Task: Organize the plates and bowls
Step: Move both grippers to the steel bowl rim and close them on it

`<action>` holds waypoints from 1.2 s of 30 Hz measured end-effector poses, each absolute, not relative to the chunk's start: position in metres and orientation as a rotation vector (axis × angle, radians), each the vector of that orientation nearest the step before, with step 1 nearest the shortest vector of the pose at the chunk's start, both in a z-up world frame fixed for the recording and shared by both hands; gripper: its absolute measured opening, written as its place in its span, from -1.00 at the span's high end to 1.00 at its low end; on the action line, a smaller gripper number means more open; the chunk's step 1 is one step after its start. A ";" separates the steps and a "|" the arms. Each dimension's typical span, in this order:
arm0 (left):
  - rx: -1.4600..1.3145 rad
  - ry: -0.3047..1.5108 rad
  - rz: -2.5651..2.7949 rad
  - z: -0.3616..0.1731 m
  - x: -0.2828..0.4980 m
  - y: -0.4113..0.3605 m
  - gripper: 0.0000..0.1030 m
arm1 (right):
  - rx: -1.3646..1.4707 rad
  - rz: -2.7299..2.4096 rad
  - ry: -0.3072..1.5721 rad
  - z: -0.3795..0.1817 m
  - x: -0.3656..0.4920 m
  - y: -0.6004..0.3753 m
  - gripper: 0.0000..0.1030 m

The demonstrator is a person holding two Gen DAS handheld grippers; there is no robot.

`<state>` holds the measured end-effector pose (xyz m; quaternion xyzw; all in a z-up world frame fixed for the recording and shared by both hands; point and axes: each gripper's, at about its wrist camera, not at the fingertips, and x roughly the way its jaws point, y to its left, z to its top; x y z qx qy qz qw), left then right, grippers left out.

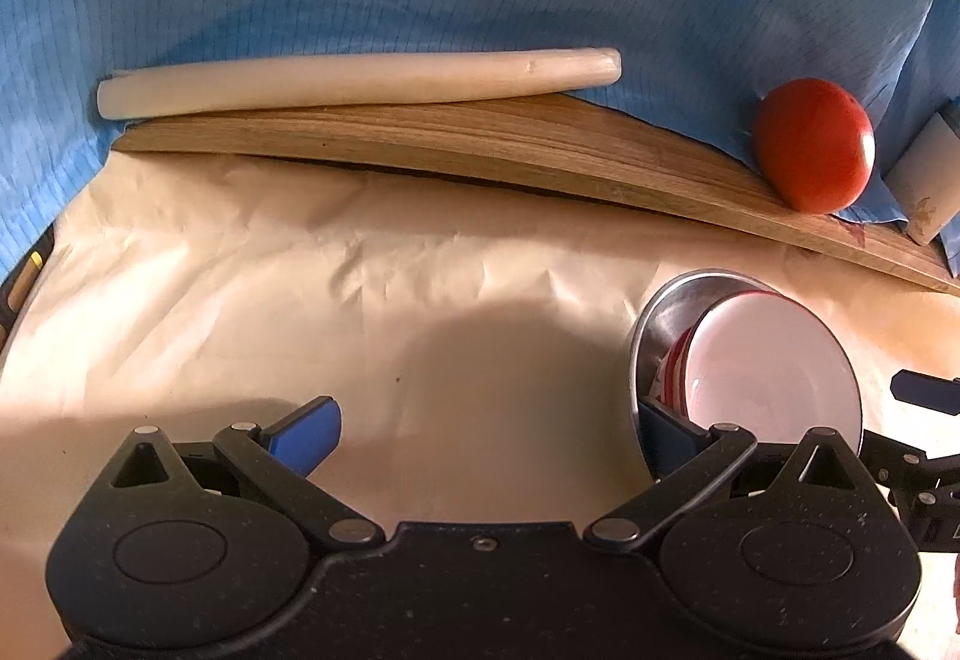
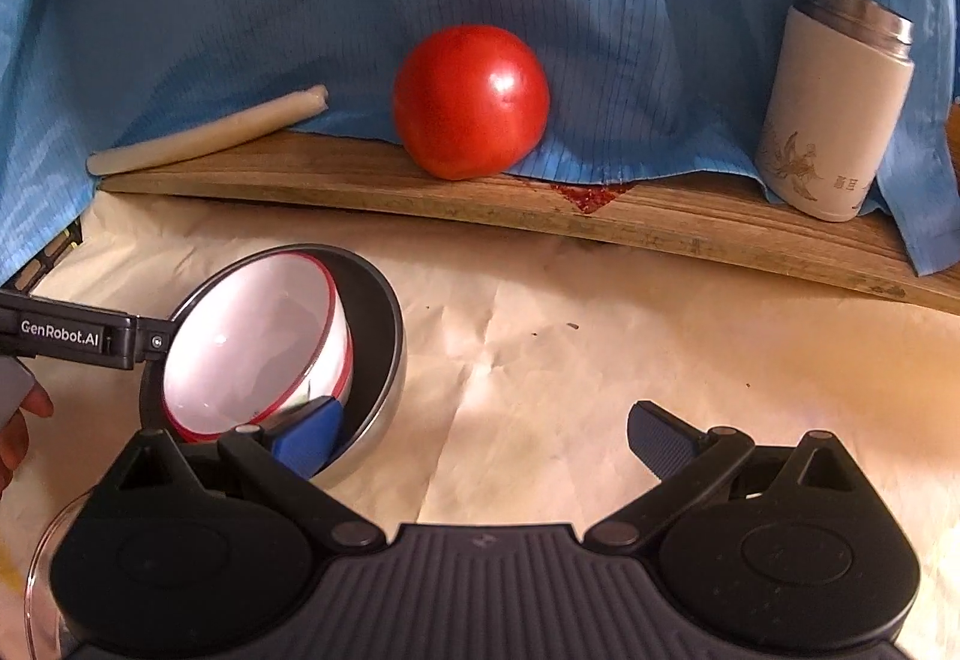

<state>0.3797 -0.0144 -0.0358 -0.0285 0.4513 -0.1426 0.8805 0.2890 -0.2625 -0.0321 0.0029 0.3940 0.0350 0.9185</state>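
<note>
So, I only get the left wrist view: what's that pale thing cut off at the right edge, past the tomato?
Observer: A cream flask with a steel lid, standing on the wooden board.
Operator: Any other dishes?
Observer: A clear glass rim peeks out at the near left, mostly hidden.
Operator: Is the right gripper holding anything?
Observer: No, it is open, one finger dipping into the metal bowl beside the white bowl.

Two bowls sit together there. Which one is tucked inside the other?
The white bowl with the red rim is the inner one, tilted on its side. The grey metal bowl is bigger and wraps around it.
</note>
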 end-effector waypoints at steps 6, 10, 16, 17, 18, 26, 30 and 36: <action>-0.036 0.945 -0.303 -0.035 0.381 -0.015 -0.98 | 0.069 0.115 0.950 -0.030 0.309 -0.272 -0.98; -0.045 0.956 -0.310 -0.036 0.383 -0.014 -0.98 | 0.195 0.164 1.042 -0.033 0.320 -0.287 -0.86; -0.084 0.977 -0.344 -0.038 0.386 -0.011 -0.84 | 0.300 0.192 1.072 -0.039 0.322 -0.297 -0.73; -0.085 0.978 -0.346 -0.038 0.385 -0.011 -0.83 | 0.305 0.193 1.070 -0.038 0.322 -0.297 -0.65; -0.084 0.976 -0.350 -0.038 0.385 -0.011 -0.79 | 0.312 0.195 1.069 -0.037 0.321 -0.297 -0.58; -0.087 0.960 -0.389 -0.032 0.376 -0.018 -0.35 | 0.348 0.219 1.068 -0.031 0.320 -0.295 -0.11; -0.109 0.954 -0.399 -0.029 0.370 -0.022 -0.04 | 0.383 0.224 1.071 -0.029 0.320 -0.296 0.08; -0.171 0.972 -0.398 -0.029 0.368 -0.024 0.30 | 0.464 0.251 1.085 -0.032 0.321 -0.300 0.43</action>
